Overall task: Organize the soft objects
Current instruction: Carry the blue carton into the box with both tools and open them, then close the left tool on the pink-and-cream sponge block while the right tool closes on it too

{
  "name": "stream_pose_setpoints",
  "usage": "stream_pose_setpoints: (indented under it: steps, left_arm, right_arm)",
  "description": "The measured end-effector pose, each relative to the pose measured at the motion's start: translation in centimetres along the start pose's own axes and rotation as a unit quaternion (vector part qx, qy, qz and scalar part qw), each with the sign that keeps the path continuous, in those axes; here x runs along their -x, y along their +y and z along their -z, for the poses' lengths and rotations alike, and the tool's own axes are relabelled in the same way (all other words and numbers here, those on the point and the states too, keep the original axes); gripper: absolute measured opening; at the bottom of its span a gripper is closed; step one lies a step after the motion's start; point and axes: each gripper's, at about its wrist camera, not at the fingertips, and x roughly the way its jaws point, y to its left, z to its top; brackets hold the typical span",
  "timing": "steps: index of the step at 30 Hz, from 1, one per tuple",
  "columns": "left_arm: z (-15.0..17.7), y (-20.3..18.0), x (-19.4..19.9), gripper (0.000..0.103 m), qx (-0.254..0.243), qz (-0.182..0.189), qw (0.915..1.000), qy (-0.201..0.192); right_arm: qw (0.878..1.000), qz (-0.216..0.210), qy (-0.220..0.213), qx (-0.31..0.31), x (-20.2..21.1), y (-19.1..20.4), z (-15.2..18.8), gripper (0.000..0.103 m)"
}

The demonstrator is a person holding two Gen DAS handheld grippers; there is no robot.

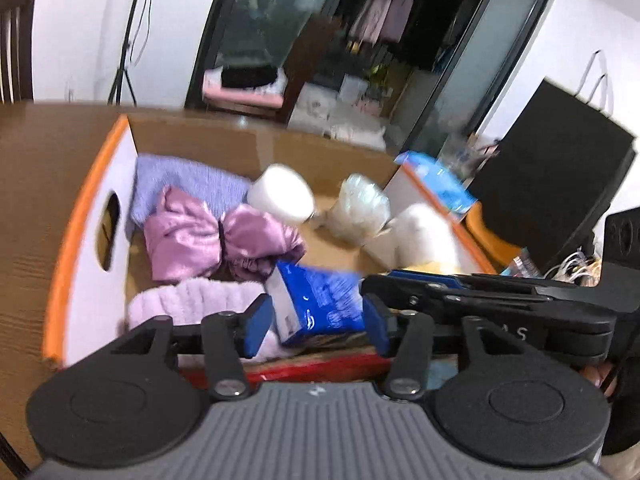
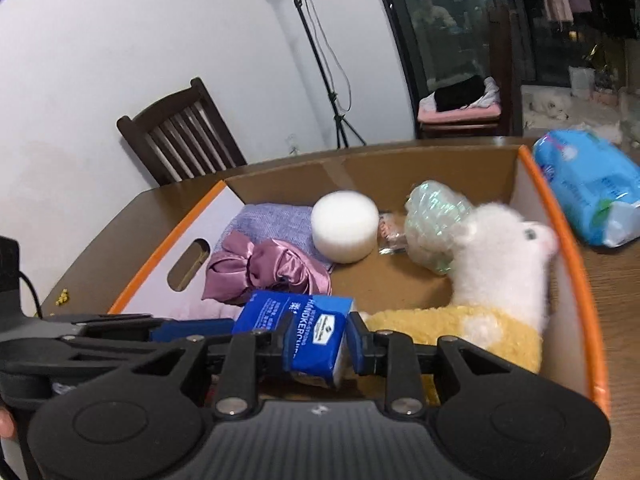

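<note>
**Tissue pack held over box, near edge**

My right gripper [image 2: 318,338] is clamped on the tissue pack [image 2: 304,332], held above the box's [image 1: 86,216] near side. My left gripper [image 1: 316,320] hangs just beside it, jaws wide, gripping nothing; the pack sits between its pads in that view, contact unclear.

Risk: the pack is soft and pinched near one end, so it may sag or slip out. If released here it could land on the bonnet [image 2: 264,268] or catch the near rim.

Box contents: purple cloth [image 2: 272,220], satin bonnet, pink fleece [image 1: 192,300], white foam puck [image 2: 345,226], bubble-wrap wad [image 2: 434,228], plush alpaca [image 2: 492,276]. A light blue pack [image 2: 592,188] lies outside on the table [image 2: 624,300], touching the right wall.
</note>
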Motion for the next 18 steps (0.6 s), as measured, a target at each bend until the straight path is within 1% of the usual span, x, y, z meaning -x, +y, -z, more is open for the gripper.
stream_pose_setpoints:
  steps: [1,3,5,6,8,9,10,11,13,15,18]
  left_arm:
    - [0.1,-0.4,1.2,0.055,-0.008,-0.004,0.9999,-0.009]
    - [0.6,-1.4,4.2,0.059,-0.023,-0.018,0.9987,-0.042]
    - [1.6,-2.1,7.3,0.068,-0.037,-0.021,0.9964,-0.074]
    - [2.2,-2.4,8.9,0.071,-0.043,-0.021,0.9950,-0.088]
    - [3.7,-3.1,11.2,0.076,-0.055,-0.023,0.9928,-0.104]
    - [4.6,-3.5,12.1,0.077,-0.061,-0.027,0.9921,-0.106]
    - [5.4,-3.9,12.7,0.079,-0.068,-0.033,0.9917,-0.104]
    - [6.3,-4.3,13.3,0.079,-0.075,-0.038,0.9911,-0.103]
    - [7.7,-5.0,13.9,0.080,-0.082,-0.045,0.9905,-0.101]
    - [9.0,-5.4,14.4,0.080,-0.077,-0.048,0.9909,-0.099]
    - [10.6,-5.1,14.9,0.081,-0.048,-0.044,0.9927,-0.102]
  right_arm:
    - [1.000,0.002,-0.010,0.007,1.2,0.4,0.1,0.033]
    - [0.999,-0.005,-0.029,0.013,3.8,0.8,0.4,0.038]
    - [0.999,-0.007,-0.046,0.015,6.8,1.1,1.4,0.044]
    - [0.999,-0.005,-0.052,0.015,7.9,1.1,1.9,0.045]
    - [0.998,-0.007,-0.066,0.007,10.3,1.1,3.5,0.050]
    - [0.997,-0.011,-0.072,0.000,11.3,1.1,4.4,0.052]
    - [0.997,-0.015,-0.075,-0.008,12.1,1.0,5.1,0.059]
    - [0.997,-0.018,-0.079,-0.020,12.9,0.8,6.0,0.062]
    - [0.996,-0.023,-0.082,-0.038,14.0,0.6,7.5,0.062]
    - [0.995,-0.027,-0.084,-0.049,14.6,0.4,8.9,0.062]
    - [0.995,-0.027,-0.082,-0.049,15.6,0.6,11.0,0.062]
